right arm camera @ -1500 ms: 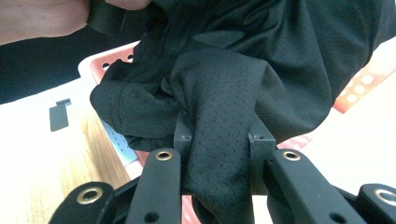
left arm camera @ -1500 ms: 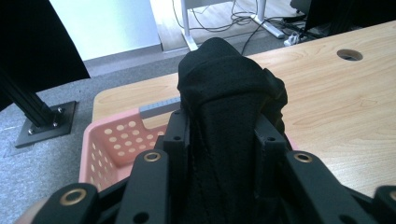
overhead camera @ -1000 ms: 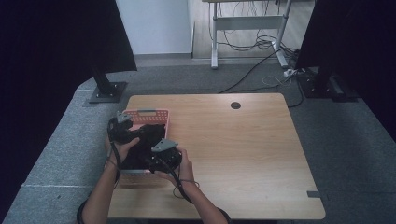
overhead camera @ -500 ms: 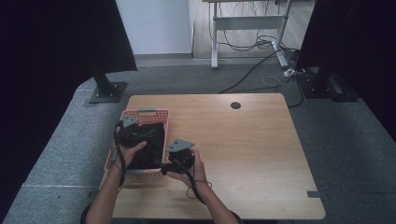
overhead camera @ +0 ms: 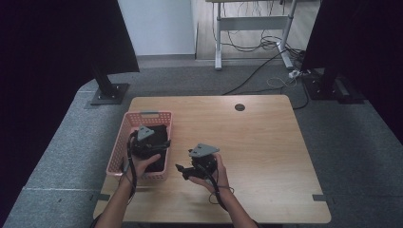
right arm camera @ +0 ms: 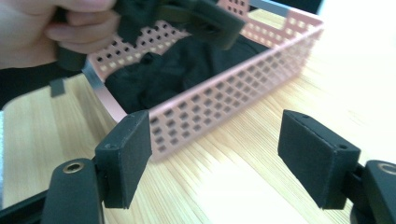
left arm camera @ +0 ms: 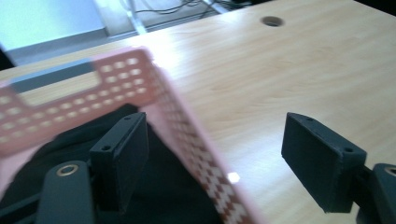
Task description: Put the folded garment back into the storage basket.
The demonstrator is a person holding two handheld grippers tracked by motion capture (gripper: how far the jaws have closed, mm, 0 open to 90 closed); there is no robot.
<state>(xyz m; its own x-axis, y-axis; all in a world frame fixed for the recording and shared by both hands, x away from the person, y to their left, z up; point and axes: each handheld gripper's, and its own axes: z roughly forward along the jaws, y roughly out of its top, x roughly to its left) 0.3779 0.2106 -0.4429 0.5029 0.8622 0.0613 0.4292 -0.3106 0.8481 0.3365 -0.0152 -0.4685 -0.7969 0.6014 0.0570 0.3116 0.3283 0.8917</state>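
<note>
Two views: black cloth (right arm camera: 187, 65) inside basket (left arm camera: 187, 126).

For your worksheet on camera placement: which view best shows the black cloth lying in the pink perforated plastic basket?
The right gripper view: the black cloth lies unblocked inside. The left gripper view blurs it; the high view hides it.

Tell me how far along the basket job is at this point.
Done: the black cloth lies inside the pink basket. In hand: nothing; the left gripper is open astride the basket's side wall, its jaws having just opened, and the right gripper is open over bare table. Left: apparently only drawing the hands away.
</note>
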